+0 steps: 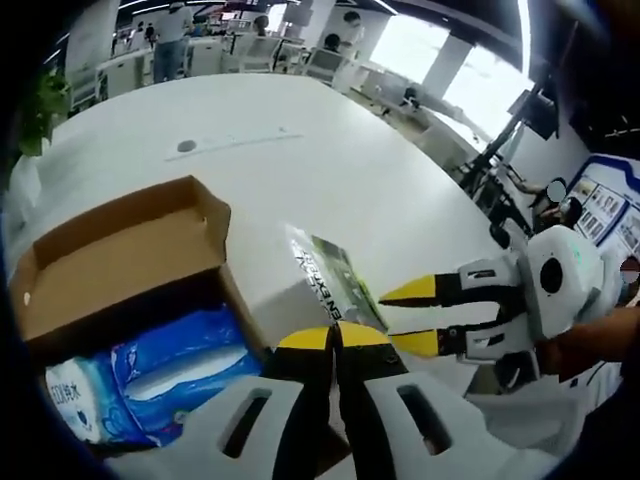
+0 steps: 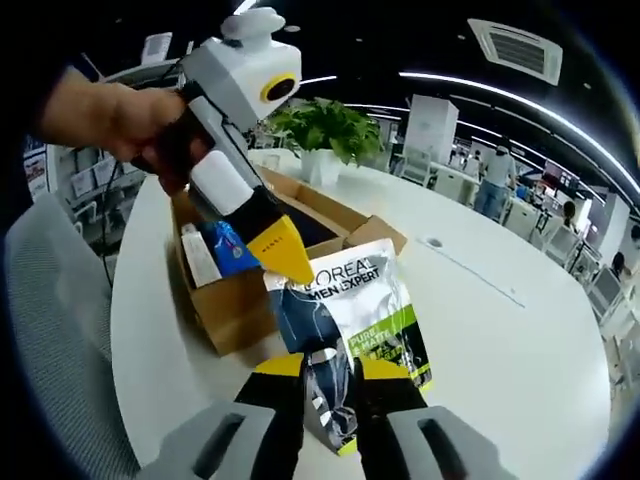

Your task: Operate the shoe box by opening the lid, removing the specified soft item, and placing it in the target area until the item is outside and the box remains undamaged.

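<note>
An open cardboard shoe box (image 1: 120, 250) stands on the white round table (image 1: 300, 160), its lid flap folded back. A soft L'Oreal Men Expert pouch (image 2: 350, 310), white, green and dark, hangs outside the box, just above the table. My right gripper (image 2: 332, 368) is shut on the pouch's lower edge. My left gripper (image 1: 335, 336) has its yellow tips pressed together on the pouch (image 1: 335, 275) at one corner. In the right gripper view the left gripper (image 2: 285, 260) reaches down from the upper left, held by a hand (image 2: 110, 120). The right gripper (image 1: 412, 317) enters the left gripper view from the right.
Blue tissue packs (image 1: 165, 375) lie inside the box (image 2: 235, 300). A potted plant (image 2: 325, 130) stands behind the box near the table edge. A grey chair (image 2: 50, 330) is at the left. Desks and people fill the room's far side.
</note>
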### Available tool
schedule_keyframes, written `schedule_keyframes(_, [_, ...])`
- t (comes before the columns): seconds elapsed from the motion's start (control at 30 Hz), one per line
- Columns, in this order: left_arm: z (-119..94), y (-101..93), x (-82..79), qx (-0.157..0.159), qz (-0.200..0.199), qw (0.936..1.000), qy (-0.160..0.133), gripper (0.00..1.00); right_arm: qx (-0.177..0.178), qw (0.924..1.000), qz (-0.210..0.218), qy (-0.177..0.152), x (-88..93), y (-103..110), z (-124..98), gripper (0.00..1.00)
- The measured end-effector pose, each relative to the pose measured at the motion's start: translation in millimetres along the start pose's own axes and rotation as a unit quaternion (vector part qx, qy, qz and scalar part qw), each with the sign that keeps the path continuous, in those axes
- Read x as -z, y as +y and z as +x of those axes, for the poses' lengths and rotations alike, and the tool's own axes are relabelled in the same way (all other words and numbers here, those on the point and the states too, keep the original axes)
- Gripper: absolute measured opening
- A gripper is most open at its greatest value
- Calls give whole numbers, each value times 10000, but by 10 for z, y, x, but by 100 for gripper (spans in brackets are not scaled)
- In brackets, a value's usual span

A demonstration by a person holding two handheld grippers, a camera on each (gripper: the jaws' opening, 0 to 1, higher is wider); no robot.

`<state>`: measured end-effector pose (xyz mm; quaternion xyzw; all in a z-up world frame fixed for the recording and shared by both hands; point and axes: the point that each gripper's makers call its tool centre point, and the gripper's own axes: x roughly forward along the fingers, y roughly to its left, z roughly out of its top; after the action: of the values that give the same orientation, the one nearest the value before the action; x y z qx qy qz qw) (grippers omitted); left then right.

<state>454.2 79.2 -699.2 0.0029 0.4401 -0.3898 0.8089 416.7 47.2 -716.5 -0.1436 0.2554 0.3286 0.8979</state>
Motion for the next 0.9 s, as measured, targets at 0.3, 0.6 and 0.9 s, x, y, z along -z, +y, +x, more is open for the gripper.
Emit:
schedule_keyframes(0.3, [6, 6, 4, -60, -95, 9999, -37, 0, -45, 9994, -336, 40, -10, 108, 137, 30])
schedule_keyframes(0.6, [-5, -5, 6, -129, -116, 9998, -123, 0, 184, 9984, -540, -30, -141, 129, 223, 17])
schedule_keyframes(0.9, [-9, 11, -26, -213, 100, 9996, -182, 0, 188, 9982, -573, -24, -159, 164, 205, 0])
